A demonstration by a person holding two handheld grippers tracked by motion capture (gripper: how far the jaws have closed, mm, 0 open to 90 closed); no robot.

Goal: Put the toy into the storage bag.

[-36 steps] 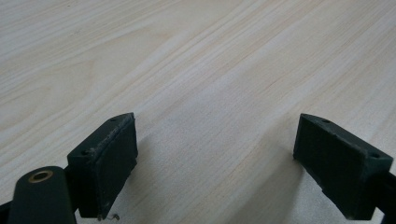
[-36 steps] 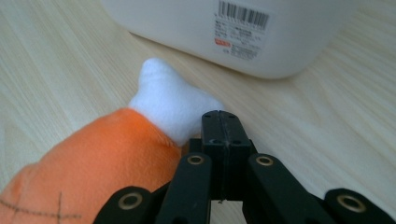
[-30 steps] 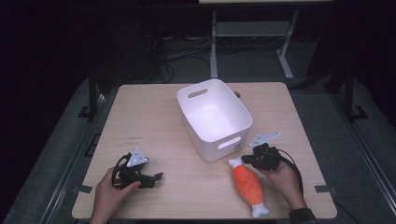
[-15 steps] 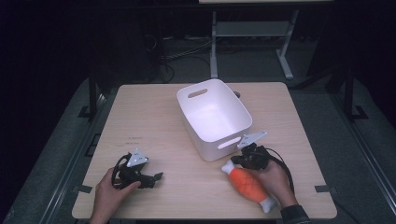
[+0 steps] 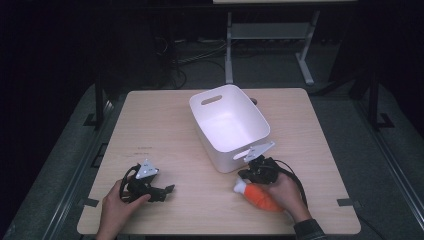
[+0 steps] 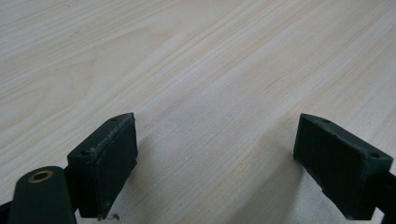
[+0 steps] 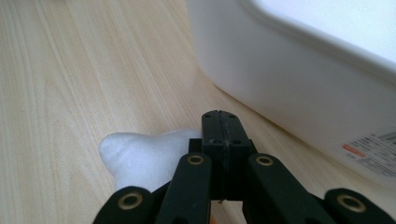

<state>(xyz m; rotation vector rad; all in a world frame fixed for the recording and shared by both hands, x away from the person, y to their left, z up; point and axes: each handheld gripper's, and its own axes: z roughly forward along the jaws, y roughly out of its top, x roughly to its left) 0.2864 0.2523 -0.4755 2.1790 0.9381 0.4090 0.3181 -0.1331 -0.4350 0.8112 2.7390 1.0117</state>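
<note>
An orange plush fish (image 5: 260,197) with a white end (image 7: 140,151) lies on the table by the near corner of the white bin (image 5: 227,120). My right gripper (image 5: 245,175) rests over that white end, right beside the bin wall (image 7: 289,79). Its jaws are shut, pad against pad, and nothing shows between them in the right gripper view (image 7: 220,114). The hand holding it covers part of the fish. At the near left, my left gripper (image 5: 165,190) sits low on the table with its jaws open (image 6: 215,158) over bare wood.
The bin stands open-topped in the middle of the wooden table (image 5: 165,135), with a label (image 7: 373,151) on its near wall. Black cables trail from both grippers. A dark floor and a metal stand (image 5: 230,45) lie beyond the far edge.
The right hand, its gripper and the fish have shifted left and slightly closer to the bin's near corner. The left hand and its gripper have stayed where they were.
</note>
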